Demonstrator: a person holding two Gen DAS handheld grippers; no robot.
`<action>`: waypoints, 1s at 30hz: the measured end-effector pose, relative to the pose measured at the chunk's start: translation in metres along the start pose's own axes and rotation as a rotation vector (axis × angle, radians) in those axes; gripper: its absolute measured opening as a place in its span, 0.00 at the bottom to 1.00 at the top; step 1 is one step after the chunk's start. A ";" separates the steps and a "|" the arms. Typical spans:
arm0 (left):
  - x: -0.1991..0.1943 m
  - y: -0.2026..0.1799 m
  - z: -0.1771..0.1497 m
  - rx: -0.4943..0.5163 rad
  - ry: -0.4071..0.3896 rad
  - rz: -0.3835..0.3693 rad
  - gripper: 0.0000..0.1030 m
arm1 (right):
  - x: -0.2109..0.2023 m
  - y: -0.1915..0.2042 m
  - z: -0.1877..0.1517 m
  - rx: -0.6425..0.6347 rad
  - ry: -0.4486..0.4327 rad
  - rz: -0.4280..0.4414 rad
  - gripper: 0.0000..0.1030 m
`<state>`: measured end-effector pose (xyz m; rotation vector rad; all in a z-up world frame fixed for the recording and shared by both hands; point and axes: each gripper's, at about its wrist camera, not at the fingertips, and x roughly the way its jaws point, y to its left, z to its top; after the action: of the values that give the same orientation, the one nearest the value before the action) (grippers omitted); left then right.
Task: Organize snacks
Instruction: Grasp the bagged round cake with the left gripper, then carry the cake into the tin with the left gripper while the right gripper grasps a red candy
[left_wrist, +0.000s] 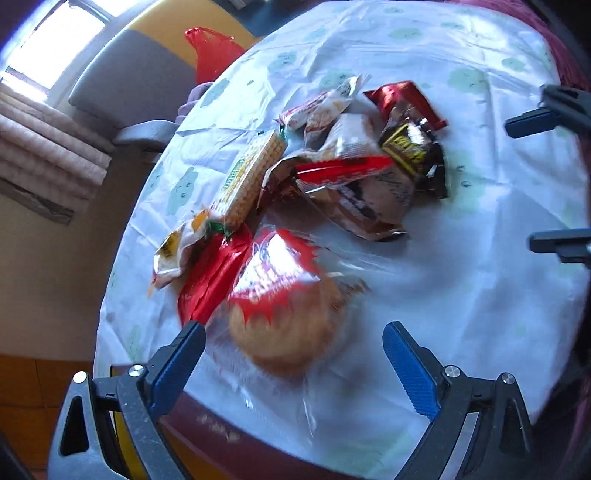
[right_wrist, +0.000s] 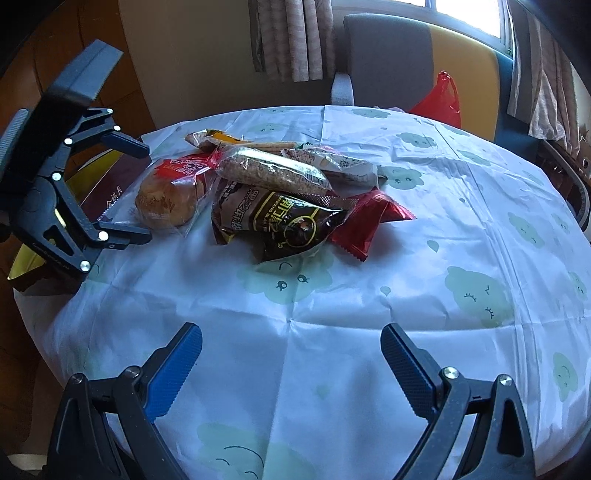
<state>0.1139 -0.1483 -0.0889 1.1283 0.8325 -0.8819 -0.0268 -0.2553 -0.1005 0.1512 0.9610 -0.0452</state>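
Note:
Several wrapped snacks lie in a pile on a round table under a white cloud-print cloth (right_wrist: 369, 302). Nearest the left edge lies a round bun in a clear wrapper with a red label (left_wrist: 284, 332) (right_wrist: 166, 203). My left gripper (left_wrist: 291, 328) (right_wrist: 147, 192) is open, its blue pads either side of the bun's end without pressing on it. A black packet (right_wrist: 291, 221) (left_wrist: 413, 151), a red foil packet (right_wrist: 365, 221) and a wafer pack (left_wrist: 255, 177) sit further in. My right gripper (right_wrist: 291, 332) (left_wrist: 521, 184) hangs open over bare cloth, short of the pile.
A dark red and yellow box (right_wrist: 110, 184) stands beside the table's left edge, below the left gripper. A red plastic bag (right_wrist: 441, 98) lies at the far rim. A grey and yellow chair (right_wrist: 388, 62) stands behind the table, under a curtained window.

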 end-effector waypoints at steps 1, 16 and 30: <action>0.004 0.003 0.002 -0.012 -0.007 -0.024 0.94 | 0.001 -0.001 0.000 -0.001 0.004 0.005 0.96; -0.045 -0.027 -0.030 -0.407 -0.167 -0.129 0.63 | 0.002 -0.008 -0.008 -0.066 0.051 0.044 0.79; -0.070 -0.084 -0.067 -0.704 -0.259 -0.004 0.62 | 0.011 -0.093 0.054 0.530 -0.007 0.253 0.40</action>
<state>0.0017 -0.0877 -0.0734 0.3882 0.8318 -0.6379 0.0135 -0.3553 -0.0892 0.7586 0.8996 -0.0667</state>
